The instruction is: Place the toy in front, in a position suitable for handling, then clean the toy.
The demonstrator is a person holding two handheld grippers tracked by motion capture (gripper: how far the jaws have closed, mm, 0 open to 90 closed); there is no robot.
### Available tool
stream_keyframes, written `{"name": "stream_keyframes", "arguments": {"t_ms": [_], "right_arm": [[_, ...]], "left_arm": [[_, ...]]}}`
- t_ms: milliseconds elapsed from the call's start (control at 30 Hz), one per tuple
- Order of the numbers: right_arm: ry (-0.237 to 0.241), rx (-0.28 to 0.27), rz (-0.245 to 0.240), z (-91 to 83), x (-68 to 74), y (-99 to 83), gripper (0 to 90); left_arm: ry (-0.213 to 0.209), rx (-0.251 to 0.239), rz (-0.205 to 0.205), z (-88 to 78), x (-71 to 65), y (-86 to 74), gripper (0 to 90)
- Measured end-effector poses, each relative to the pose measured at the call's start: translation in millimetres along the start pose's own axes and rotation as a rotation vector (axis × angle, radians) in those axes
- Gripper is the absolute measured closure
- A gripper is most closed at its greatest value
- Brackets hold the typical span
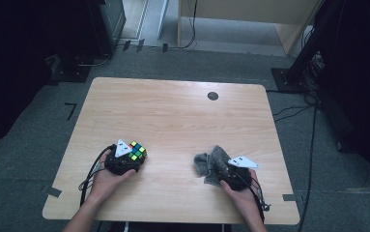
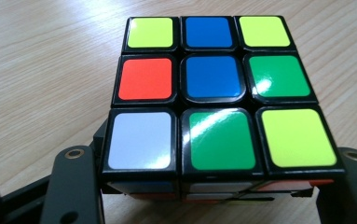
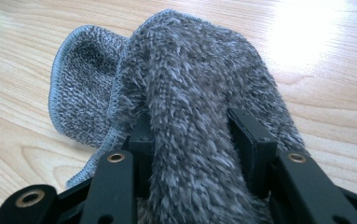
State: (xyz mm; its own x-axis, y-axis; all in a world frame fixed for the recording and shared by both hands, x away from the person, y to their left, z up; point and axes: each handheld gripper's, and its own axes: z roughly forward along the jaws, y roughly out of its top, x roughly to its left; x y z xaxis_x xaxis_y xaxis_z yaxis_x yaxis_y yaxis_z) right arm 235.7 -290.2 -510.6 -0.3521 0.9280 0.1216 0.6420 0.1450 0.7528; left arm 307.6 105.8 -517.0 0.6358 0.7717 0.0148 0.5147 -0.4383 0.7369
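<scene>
Wooden table (image 1: 182, 116): cube (image 2: 213, 93) between left hand-held gripper (image 2: 204, 186) jaws.

**Bright cube, grey cloth, pale wood**

The cube (image 2: 213, 93) has black edges and a top face of 3 yellow, 3 green, 2 blue, 1 red and 1 white squares. The fuzzy cloth (image 3: 190, 116) is speckled grey. The table (image 1: 173, 111) is light woodgrain.

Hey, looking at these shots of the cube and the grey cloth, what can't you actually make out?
- Puzzle cube, left gripper view: lower faces hidden beneath its top; jaw contact cut off by the frame edge.
- Grey cloth, right gripper view: underside hidden by its own folds.
- Dark disc, high view: too small to identify.
</scene>
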Motion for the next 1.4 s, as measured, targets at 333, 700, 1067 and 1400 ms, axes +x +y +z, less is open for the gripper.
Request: {"name": "stream_keyframes", "arguments": {"t_ms": [333,700,1067,1400], "right_arm": [[-0.005,0.002,-0.005,0.0,1.6,-0.6,57.6],[-0.029,0.019,0.016,-2.9,4.4,-0.3,50.0],[-0.022,0.031,-0.011,-15.9,9.4,1.3,40.3],[-0.048,0.05,-0.027,-11.5,9.9,1.0,72.3]], "left_arm": [[0.074,0.045,-0.075,0.4,-7.2,-1.0,14.5],[0.119,0.021,-0.106,0.7,-6.0,1.7,33.9],[0.059,-0.018,-0.09,-8.1,-9.7,7.3,34.2],[-0.059,-0.094,-0.056,-20.0,-26.5,21.3,34.1]]}}
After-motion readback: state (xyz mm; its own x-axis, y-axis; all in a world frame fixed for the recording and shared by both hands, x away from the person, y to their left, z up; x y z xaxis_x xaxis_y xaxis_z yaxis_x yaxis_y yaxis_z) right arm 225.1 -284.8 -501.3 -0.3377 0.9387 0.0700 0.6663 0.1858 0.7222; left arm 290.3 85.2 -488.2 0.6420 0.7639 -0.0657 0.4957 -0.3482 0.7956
